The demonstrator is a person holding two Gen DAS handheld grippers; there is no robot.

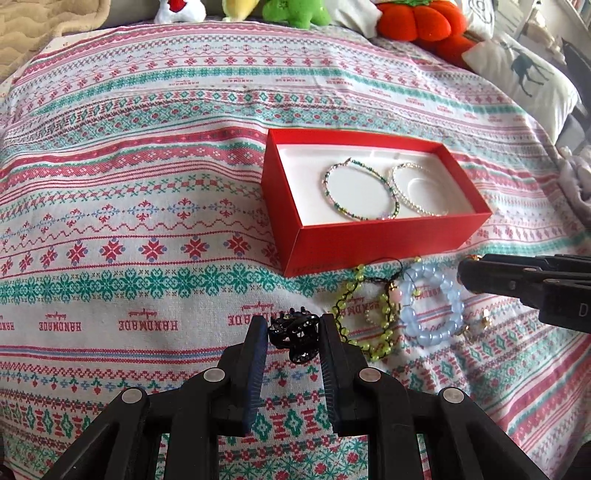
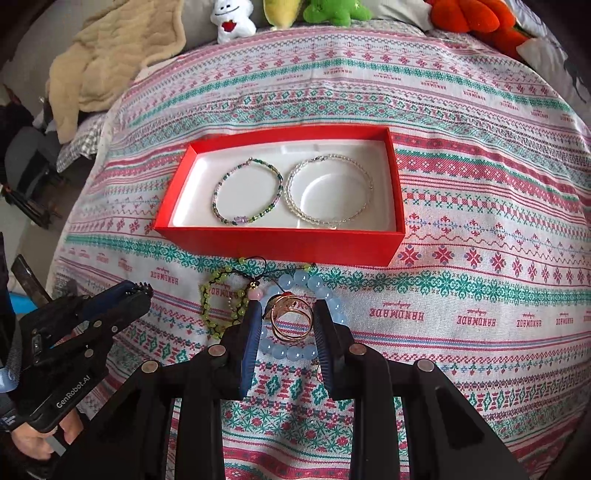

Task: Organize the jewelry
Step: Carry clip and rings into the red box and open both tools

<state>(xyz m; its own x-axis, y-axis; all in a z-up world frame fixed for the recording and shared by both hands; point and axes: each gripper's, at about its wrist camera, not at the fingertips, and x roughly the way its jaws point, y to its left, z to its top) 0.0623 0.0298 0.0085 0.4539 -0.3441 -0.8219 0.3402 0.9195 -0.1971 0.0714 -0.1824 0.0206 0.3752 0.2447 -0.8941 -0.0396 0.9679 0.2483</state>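
Note:
A red box (image 1: 369, 243) (image 2: 280, 242) with a white liner holds a green beaded bracelet (image 1: 360, 190) (image 2: 246, 192) and a clear beaded bracelet (image 1: 417, 188) (image 2: 328, 192). In front of it lie a yellow-green bead bracelet on black cord (image 1: 364, 314) (image 2: 221, 299) and a pale blue bead bracelet (image 1: 432, 302) (image 2: 314, 284). My left gripper (image 1: 293, 332) is shut on a black hair claw clip (image 1: 293, 334). My right gripper (image 2: 286, 321) is shut on a gold ring (image 2: 290, 319) above the blue bracelet; it also shows in the left wrist view (image 1: 469, 275).
Everything lies on a patterned red, green and white blanket (image 1: 147, 221). Plush toys (image 2: 336, 11) line the far edge. A beige throw (image 2: 110, 55) lies far left and a deer-print pillow (image 1: 524, 74) far right. Small gold pieces (image 1: 476, 325) lie beside the blue bracelet.

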